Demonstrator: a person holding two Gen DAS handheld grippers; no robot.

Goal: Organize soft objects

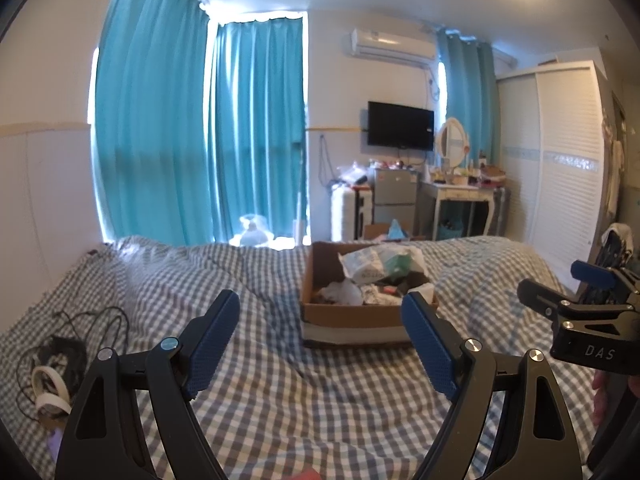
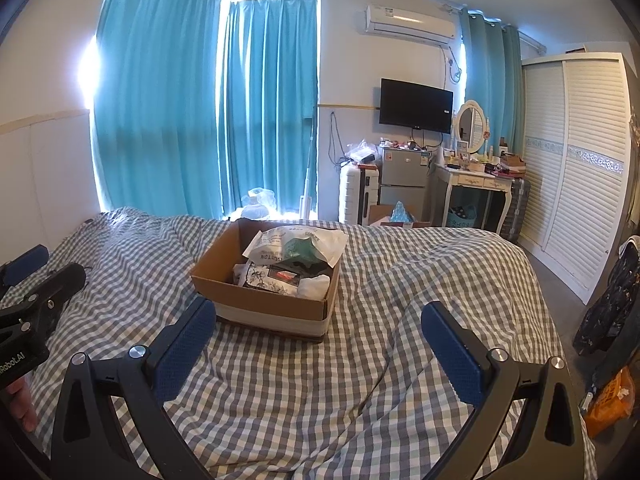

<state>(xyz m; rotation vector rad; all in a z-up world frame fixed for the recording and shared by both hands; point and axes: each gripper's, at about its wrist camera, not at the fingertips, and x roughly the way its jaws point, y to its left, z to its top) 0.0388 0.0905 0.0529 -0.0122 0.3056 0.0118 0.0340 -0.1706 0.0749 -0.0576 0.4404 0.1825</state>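
A brown cardboard box sits on a bed with a grey-and-white checked cover. It holds soft packages: a white plastic-wrapped bundle with green inside on top, and other wrapped cloth items below. My left gripper is open and empty, held above the cover just short of the box. My right gripper is open and empty, also just short of the box. Each gripper shows at the edge of the other's view.
White headphones and black cables lie on the bed at the left. Beyond the bed are teal curtains, a small fridge, a dressing table and a white wardrobe. A dark bag and an orange bag are at the right.
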